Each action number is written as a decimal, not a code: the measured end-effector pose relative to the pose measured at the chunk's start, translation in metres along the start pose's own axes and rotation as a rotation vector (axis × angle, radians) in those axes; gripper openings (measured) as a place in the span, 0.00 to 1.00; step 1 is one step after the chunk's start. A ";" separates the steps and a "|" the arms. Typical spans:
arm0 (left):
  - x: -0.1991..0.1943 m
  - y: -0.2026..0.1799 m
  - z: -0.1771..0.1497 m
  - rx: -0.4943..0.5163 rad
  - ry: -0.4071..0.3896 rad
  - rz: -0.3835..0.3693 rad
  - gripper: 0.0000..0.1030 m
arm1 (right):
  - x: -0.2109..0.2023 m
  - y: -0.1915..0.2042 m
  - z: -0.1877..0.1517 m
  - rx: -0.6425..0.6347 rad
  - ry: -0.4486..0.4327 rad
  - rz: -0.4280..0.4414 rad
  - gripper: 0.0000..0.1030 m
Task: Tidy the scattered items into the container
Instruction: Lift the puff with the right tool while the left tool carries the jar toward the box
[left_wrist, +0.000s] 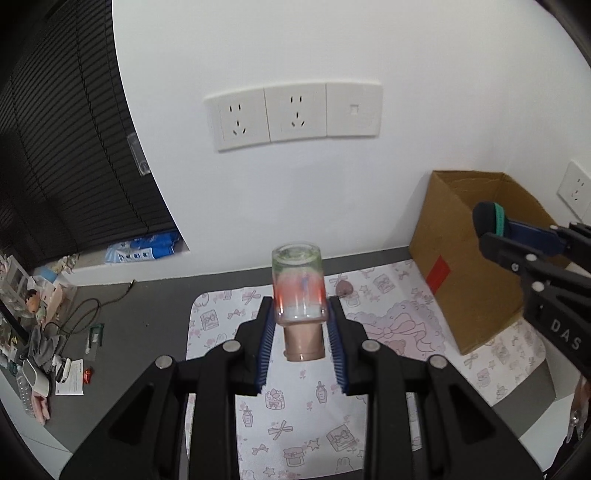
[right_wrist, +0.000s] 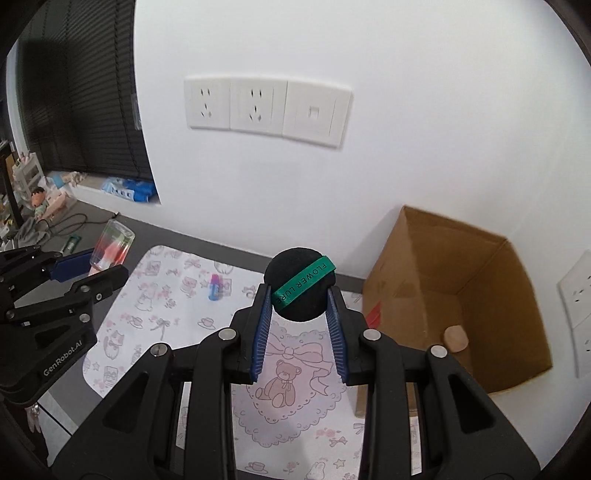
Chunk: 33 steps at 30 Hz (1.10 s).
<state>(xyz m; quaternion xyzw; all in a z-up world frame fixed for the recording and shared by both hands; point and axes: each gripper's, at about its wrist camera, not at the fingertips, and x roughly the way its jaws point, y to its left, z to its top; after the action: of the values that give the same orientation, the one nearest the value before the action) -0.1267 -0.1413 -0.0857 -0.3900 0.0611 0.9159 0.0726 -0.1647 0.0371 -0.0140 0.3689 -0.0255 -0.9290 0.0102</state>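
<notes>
cardboard box (right_wrist: 454, 295) stands open at the right end of the worktop (left_wrist: 147, 314), against the wall, and it is nearly empty: only one small tan piece (right_wrist: 456, 339) lies on its bottom. patterned mat (right_wrist: 177, 295) covers the middle of the worktop, and on it a small pink and blue tube (right_wrist: 215, 287) is left lying, well apart from the box. in the left wrist view one more small pinkish thing (left_wrist: 344, 288) sits on the mat near the wall, too blurred to name.

left gripper (left_wrist: 300, 317) has its jaws pinching a clear bottle (left_wrist: 298, 291) with a tan cap, held in the air above the mat. right gripper (right_wrist: 298, 295) has its jaws pinching a black round puff (right_wrist: 300, 286) with a green ribbon, also in the air, beside the box but not over it.

i judge the task is at an early part: one item is in, two are carried and not yet dropped, and at least the tube waits on the mat.
</notes>
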 end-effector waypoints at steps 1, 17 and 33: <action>-0.004 -0.001 0.001 0.004 -0.007 -0.002 0.27 | -0.004 0.000 0.000 -0.002 -0.004 -0.001 0.30; -0.023 -0.014 0.002 0.047 -0.046 -0.038 0.27 | -0.043 -0.005 -0.010 0.056 -0.045 -0.069 0.30; -0.011 -0.109 0.029 0.046 -0.052 -0.059 0.27 | -0.050 -0.088 -0.023 0.074 -0.042 -0.120 0.30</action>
<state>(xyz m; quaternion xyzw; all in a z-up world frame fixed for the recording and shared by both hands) -0.1199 -0.0301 -0.0639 -0.3659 0.0690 0.9216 0.1100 -0.1129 0.1256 -0.0012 0.3502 -0.0378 -0.9340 -0.0595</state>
